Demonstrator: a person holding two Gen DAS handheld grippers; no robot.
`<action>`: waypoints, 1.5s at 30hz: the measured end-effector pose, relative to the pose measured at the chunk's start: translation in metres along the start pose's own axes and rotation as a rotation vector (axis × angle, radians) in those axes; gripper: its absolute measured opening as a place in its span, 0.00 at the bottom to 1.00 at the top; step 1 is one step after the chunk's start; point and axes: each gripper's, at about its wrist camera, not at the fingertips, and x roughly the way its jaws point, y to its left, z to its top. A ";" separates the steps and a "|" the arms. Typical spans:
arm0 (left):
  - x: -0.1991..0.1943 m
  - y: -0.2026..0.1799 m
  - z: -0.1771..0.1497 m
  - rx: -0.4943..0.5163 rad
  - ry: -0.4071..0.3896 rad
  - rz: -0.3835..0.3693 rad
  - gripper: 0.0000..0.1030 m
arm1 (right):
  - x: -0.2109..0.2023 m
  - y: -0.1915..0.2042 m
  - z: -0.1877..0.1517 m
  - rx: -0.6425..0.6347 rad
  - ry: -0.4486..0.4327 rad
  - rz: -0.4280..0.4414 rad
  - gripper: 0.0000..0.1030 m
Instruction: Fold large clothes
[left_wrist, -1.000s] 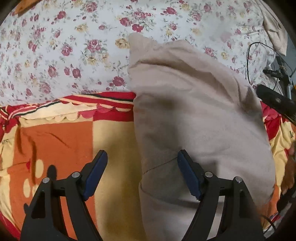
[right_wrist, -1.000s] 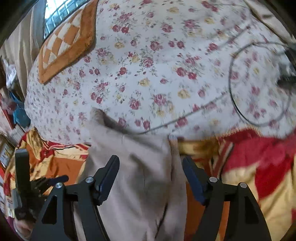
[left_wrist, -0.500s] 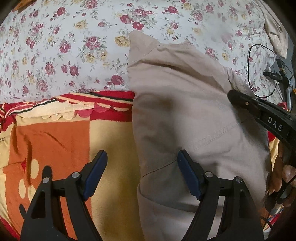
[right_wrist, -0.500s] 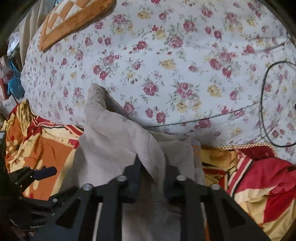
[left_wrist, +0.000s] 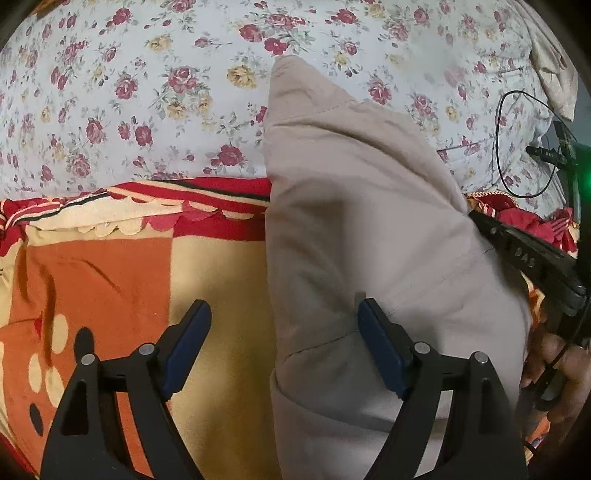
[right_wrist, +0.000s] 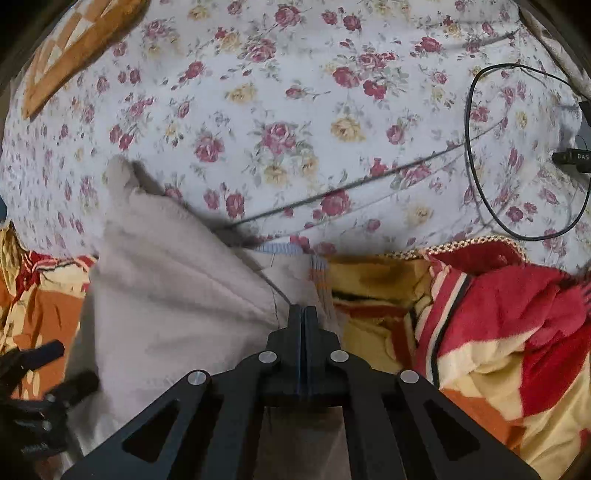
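A large beige garment (left_wrist: 362, 221) lies lengthwise on the bed, across a red, orange and cream blanket (left_wrist: 110, 266) and onto a floral sheet (left_wrist: 147, 92). My left gripper (left_wrist: 284, 343) is open and empty, straddling the garment's left edge near its lower part. My right gripper (right_wrist: 303, 314) is shut on the garment's right edge (right_wrist: 184, 295), where a striped blue and orange trim (right_wrist: 317, 269) shows. The right gripper also appears at the right of the left wrist view (left_wrist: 532, 258), held by a hand.
A black cable (right_wrist: 517, 155) loops on the floral sheet at the right, beside a small black device (right_wrist: 572, 157). A brown and cream checked cushion (right_wrist: 74, 48) lies at the far left. The crumpled red blanket (right_wrist: 517, 314) is bunched to the right.
My right gripper came down over the garment's right edge and shut on it, and has drawn that fold slightly right. The left gripper has stayed open in place.
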 end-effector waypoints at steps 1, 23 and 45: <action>-0.004 0.000 -0.001 0.006 -0.003 0.003 0.80 | -0.006 0.000 0.000 0.003 -0.015 -0.004 0.05; -0.006 -0.001 -0.062 -0.020 0.031 -0.082 0.93 | -0.030 0.020 -0.052 -0.085 0.007 0.015 0.37; 0.016 0.018 -0.028 -0.078 0.077 -0.316 1.00 | 0.013 -0.047 -0.059 0.252 0.177 0.600 0.88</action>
